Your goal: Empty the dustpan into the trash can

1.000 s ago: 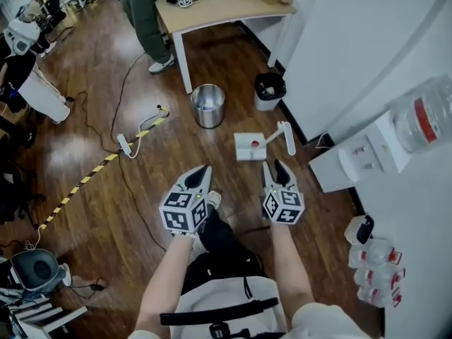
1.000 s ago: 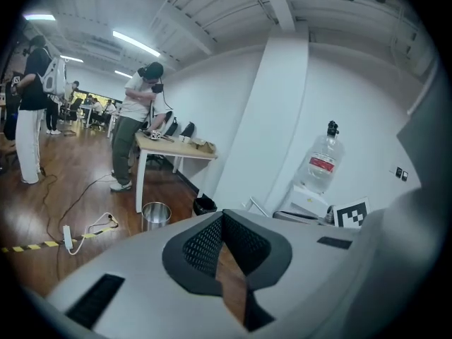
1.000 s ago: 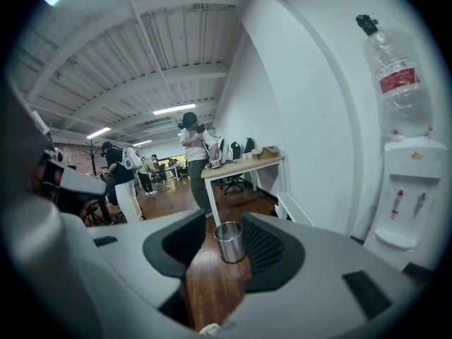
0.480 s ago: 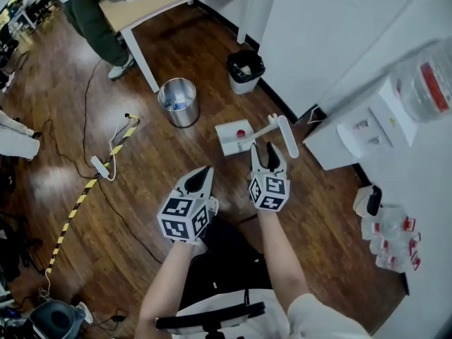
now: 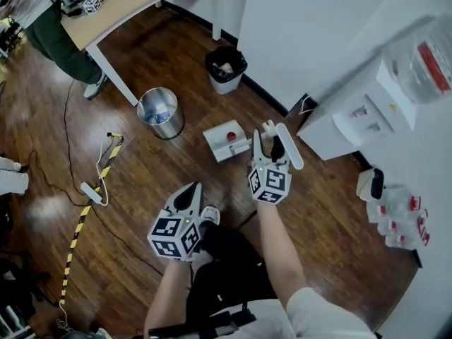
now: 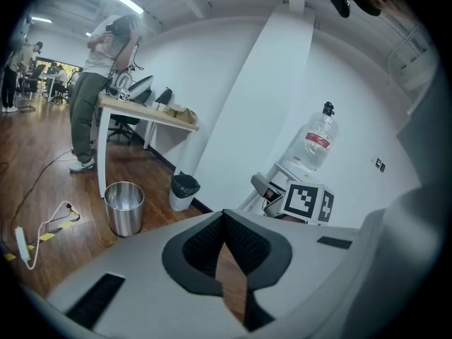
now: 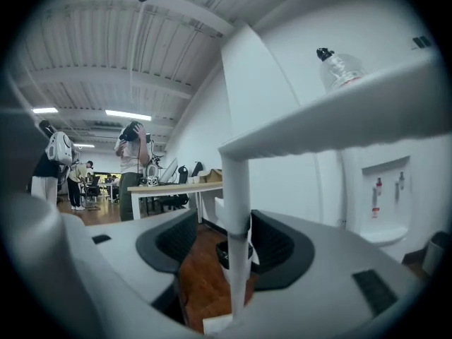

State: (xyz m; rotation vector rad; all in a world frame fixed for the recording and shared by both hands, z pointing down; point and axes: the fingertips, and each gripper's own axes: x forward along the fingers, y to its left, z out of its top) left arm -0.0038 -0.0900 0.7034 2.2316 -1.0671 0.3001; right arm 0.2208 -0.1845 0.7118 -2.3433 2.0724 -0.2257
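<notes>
Dustpan [image 5: 217,144] x1, steel can [image 5: 159,113] x1 (plus blk bin [image 5: 226,70] x1).

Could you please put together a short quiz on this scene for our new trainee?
1. What stands between the jaws of the right claw? A) a power strip B) the dustpan's handle C) a water bottle
2. True or false: the left claw holds the steel bin.
3. Fill in: the item lying in the dustpan on the floor is ___ in colour.
Key: 1 B, and the jaws are opening, with the pads not pressing on the handle. 2 False: the left claw is shut and empty, well short of the bin. 3 Red.
</notes>
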